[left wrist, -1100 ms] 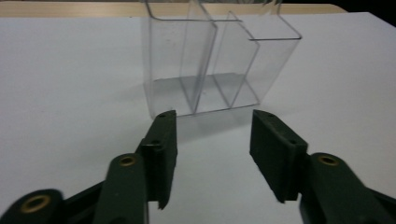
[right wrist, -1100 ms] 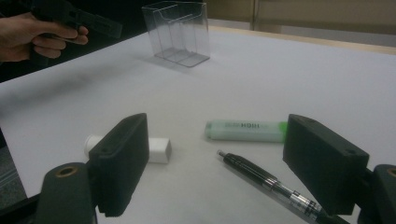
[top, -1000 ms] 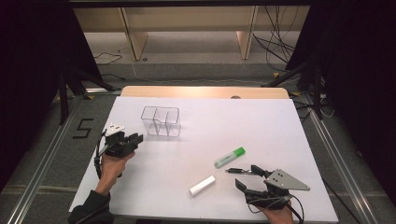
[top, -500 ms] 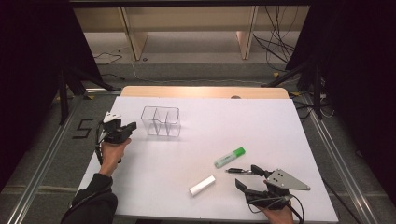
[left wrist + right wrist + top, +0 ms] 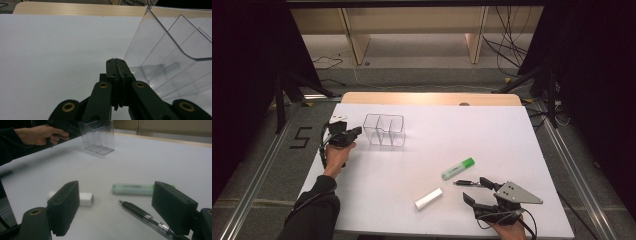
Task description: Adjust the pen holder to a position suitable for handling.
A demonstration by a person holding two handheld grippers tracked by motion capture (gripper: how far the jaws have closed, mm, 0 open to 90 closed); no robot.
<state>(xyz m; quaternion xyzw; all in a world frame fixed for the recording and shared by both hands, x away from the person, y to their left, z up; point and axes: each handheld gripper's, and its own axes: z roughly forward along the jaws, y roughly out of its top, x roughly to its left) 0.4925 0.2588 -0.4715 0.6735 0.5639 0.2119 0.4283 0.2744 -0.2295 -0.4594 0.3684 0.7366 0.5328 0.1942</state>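
Observation:
A clear plastic container (image 5: pixel 384 130) with several compartments stands at the table's far left. My left gripper (image 5: pixel 356 132) is just left of it, and whether they touch I cannot tell. In the left gripper view its jaws (image 5: pixel 116 62) are pressed together with nothing between them, and the container's wall (image 5: pixel 170 50) rises at their right. My right gripper (image 5: pixel 474 189) rests near the front right edge, open. Between its pads (image 5: pixel 65 207) lies a black pen (image 5: pixel 142 215). Beyond them are a green highlighter (image 5: pixel 132 189) and a white stick (image 5: pixel 85 198).
The white table top (image 5: pixel 462 130) ends in a wooden strip (image 5: pixel 427 98) at the far side. Metal rails run along the floor on both sides. Cables and shelf legs lie beyond the table. The highlighter (image 5: pixel 458 168), white stick (image 5: pixel 428 198) and pen (image 5: pixel 464 183) cluster front right.
My left gripper has moved away from the person, up the left side of the table, and now sits level with the container's left end. The right gripper has kept still.

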